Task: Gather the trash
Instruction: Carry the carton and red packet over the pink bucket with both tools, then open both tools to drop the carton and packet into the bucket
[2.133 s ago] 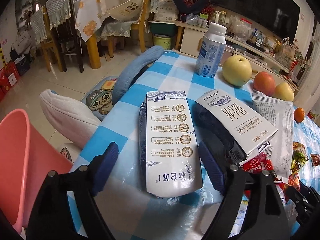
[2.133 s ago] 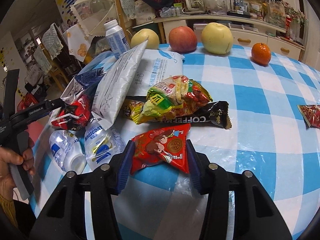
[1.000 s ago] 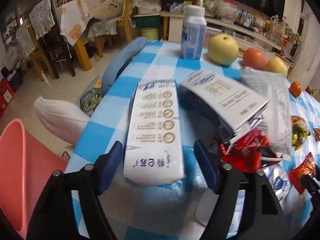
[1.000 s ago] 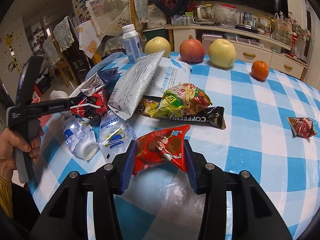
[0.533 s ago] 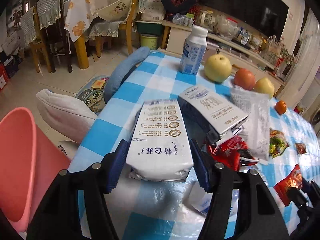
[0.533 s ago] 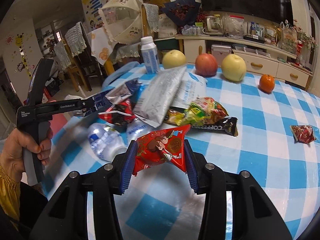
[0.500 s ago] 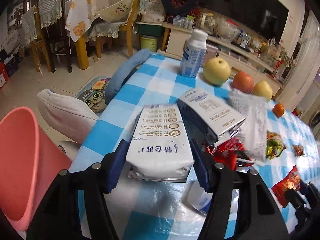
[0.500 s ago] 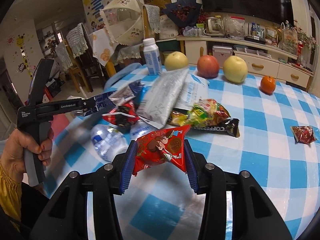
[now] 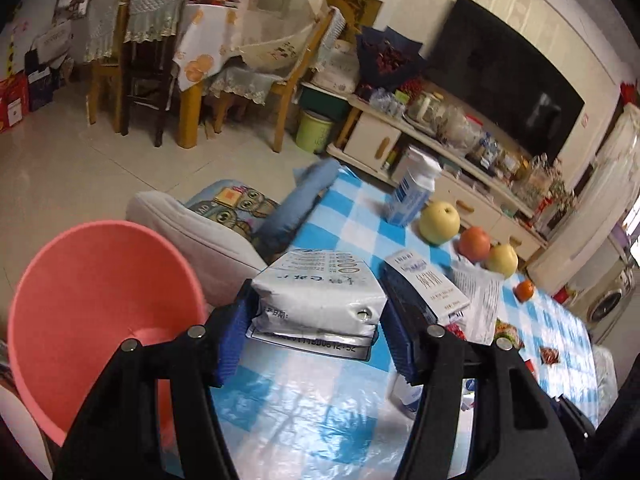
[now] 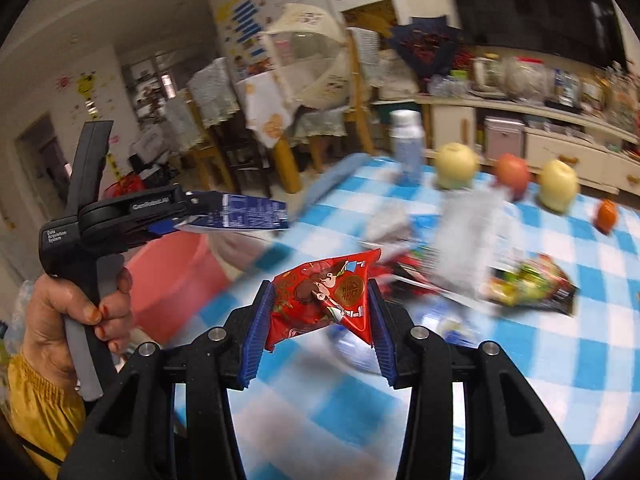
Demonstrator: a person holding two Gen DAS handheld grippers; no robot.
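The left gripper [image 9: 316, 324] has a flat white milk carton [image 9: 320, 300] between its blue pads. The jaws are squeezing in on it, and the carton is up off the table [image 9: 304, 412]. Its long way runs straight out from the gripper, away from the hand. The right gripper [image 10: 320, 320] holds a red snack packet [image 10: 328, 296] tight, also lifted clear of the cloth.

The thing that matters next is the pink bin [image 9: 92, 304]. It sits low on the floor, just off the table's edge, to the left of the left gripper and below it. Its mouth is open and faces up. The left gripper is the nearer one, I think. From the right wrist view the bin [image 10: 168, 276] lies off to the left, past the hand [image 10: 76, 312] that grips the left tool. So the right gripper would have the longer trip.

Writing is hard to read. The carton has rows of small print and round badges, plus a number strip at its near end, too tiny to make out. The left tool's side reads "GenRobot.AI" and "Data Acquisition System". The red packet shows cartoon children and a gold coin with a sign on it.

More trash lies on the table, along with four pieces of fruit and a standing white bottle [image 9: 412, 192].
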